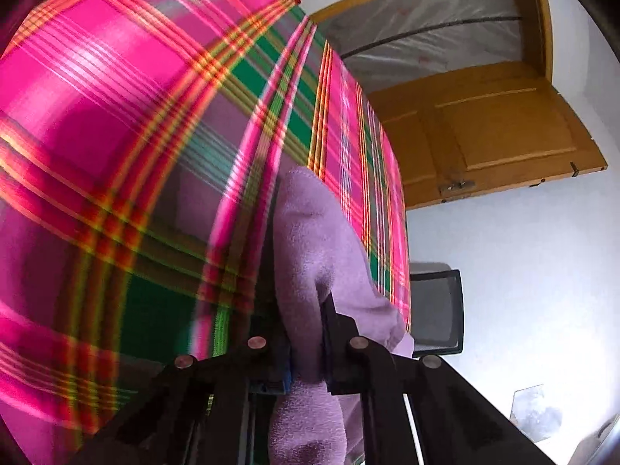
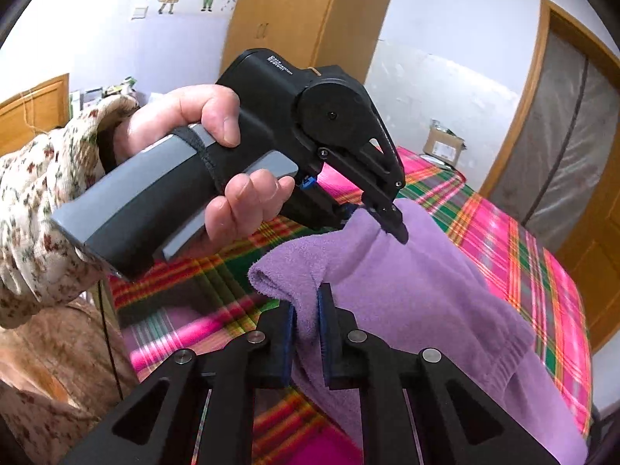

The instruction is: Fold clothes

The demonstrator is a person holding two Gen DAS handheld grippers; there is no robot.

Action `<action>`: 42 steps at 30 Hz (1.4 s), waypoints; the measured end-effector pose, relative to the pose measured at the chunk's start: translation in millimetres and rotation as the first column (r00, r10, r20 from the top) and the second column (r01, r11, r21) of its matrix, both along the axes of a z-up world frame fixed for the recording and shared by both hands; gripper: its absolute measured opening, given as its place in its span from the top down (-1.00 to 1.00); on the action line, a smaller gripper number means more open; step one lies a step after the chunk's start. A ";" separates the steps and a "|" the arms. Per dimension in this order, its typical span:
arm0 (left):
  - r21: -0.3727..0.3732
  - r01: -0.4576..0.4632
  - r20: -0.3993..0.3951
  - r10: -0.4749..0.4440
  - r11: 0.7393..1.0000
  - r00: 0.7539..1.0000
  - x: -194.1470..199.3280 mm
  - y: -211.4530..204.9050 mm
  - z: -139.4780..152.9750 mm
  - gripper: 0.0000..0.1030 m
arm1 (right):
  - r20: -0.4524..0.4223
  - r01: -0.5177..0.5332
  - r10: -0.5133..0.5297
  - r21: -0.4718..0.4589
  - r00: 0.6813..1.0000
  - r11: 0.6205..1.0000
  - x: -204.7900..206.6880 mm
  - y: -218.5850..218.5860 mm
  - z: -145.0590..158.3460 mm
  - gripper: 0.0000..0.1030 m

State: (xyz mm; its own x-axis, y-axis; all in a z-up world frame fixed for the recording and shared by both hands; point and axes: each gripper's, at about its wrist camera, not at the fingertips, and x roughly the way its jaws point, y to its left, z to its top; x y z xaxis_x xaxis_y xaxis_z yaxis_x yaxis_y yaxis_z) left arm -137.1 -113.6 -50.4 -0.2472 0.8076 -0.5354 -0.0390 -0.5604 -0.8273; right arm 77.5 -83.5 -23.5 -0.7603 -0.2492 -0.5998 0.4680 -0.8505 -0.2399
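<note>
Purple fleece garment (image 2: 418, 294) is held up off the plaid bedspread (image 2: 515, 240) by both grippers at once.

Right gripper (image 2: 306, 333): fingers (image 2: 327, 333) are closed onto a bunched edge of the fleece, blue pads pressed into the cloth from both sides. A rolled hem is seen sticking out to the left of the grip; the rest of the garment is draped away to the right and down over the bedspread.

Left gripper (image 2: 395, 224): in the right wrist view it is seen from the side, tips pinched on a fold of the same garment, just beyond the right gripper's grip point. It is held by a hand (image 2: 201, 162) in a floral sleeve (image 2: 35, 209). In the left wrist view the left gripper (image 1: 306, 352) is confirmed clamped on the fleece, which is passed between the fingers and hung below them.

The two grip points are near each other, on the same upper edge of the cloth.

Background: wooden door (image 1: 500, 131) is stood open, a black mesh chair (image 1: 438, 310) is placed beside the bed, and a cardboard box (image 2: 443, 145) is set at the far end. Left wrist view is motion-blurred on the plaid.
</note>
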 end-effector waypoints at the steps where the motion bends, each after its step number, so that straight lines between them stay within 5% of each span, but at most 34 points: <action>1: -0.004 -0.011 -0.004 0.011 1.000 1.000 0.0 -6.2 1.2 0.78 | 0.003 -0.011 0.011 -0.008 1.000 1.000 -1.9 -2.9 1.6 0.78; 18: -0.127 -0.164 -0.016 0.164 0.978 0.986 8.6 -106.2 1.5 0.74 | 0.070 -0.233 0.239 -0.093 0.968 0.968 -33.1 -79.8 0.2 0.78; 25: -0.181 -0.165 0.002 0.168 0.970 0.986 10.1 -105.0 -3.8 0.65 | 0.151 -0.215 0.232 -0.123 0.961 0.969 -63.4 -69.5 -12.6 0.67; 28: -0.199 -0.183 -0.011 0.184 0.963 0.983 16.4 -109.6 3.2 0.63 | 0.142 -0.194 0.212 -0.132 0.967 0.972 -48.9 -65.2 -8.1 0.45; 31: -0.234 -0.230 -0.033 0.229 0.945 0.973 26.7 -118.9 13.3 0.57 | 0.159 -0.191 0.218 -0.168 0.963 0.967 -35.3 -59.6 -4.6 0.44; 37: -0.304 -0.306 -0.090 0.292 0.902 0.952 57.5 -126.8 34.0 0.50 | 0.116 -0.199 0.228 -0.216 0.967 0.956 -20.1 -35.8 13.5 0.36; 42: -0.343 -0.298 -0.166 0.255 0.891 0.953 84.8 -109.2 54.2 0.50 | 0.071 -0.182 0.202 -0.217 0.977 0.959 -6.5 -11.1 27.7 0.36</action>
